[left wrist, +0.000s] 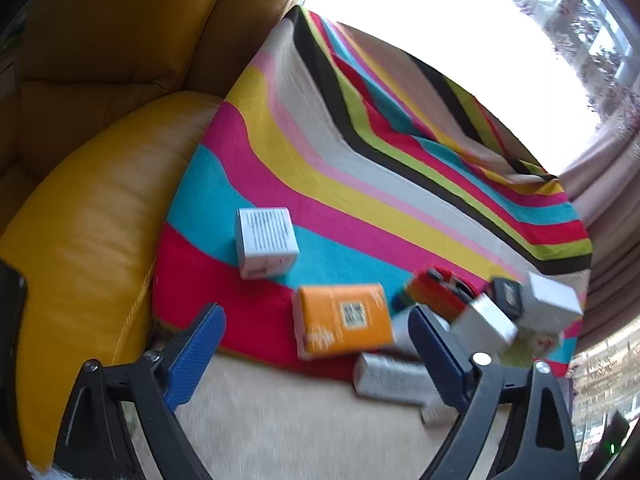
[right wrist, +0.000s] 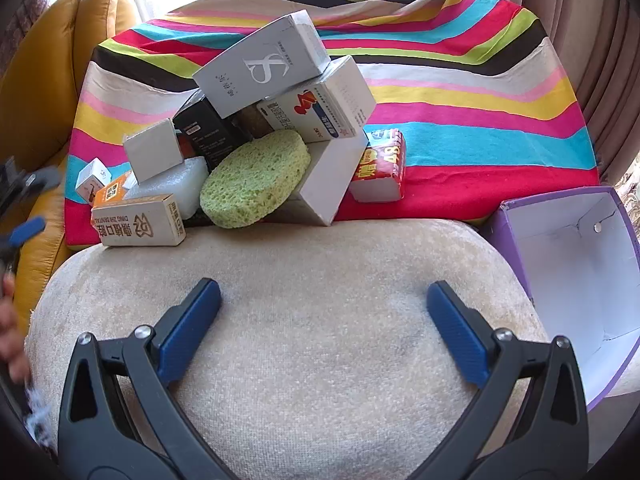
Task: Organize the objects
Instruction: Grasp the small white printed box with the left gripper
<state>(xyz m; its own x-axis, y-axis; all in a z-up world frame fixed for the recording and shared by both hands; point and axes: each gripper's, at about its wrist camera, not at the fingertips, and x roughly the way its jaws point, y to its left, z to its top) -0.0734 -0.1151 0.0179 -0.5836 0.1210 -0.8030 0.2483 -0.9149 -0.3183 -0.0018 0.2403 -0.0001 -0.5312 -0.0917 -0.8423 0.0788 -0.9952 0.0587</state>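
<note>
While both grippers, left and right, hang spread wide and empty, the pile sits on the striped cloth. Best take loose outer boxes first, since the leaning ones may topple. Only the right view shows the purple bin.

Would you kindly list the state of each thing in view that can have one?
Left claw: open, empty.
Right claw: open, empty, above the beige cushion.
Purple box: open, empty, tipped on its side.
Green sponge: leaning on the pile.
Grey box: tilted atop the pile.
Orange box: lying flat on the striped blanket.
</note>
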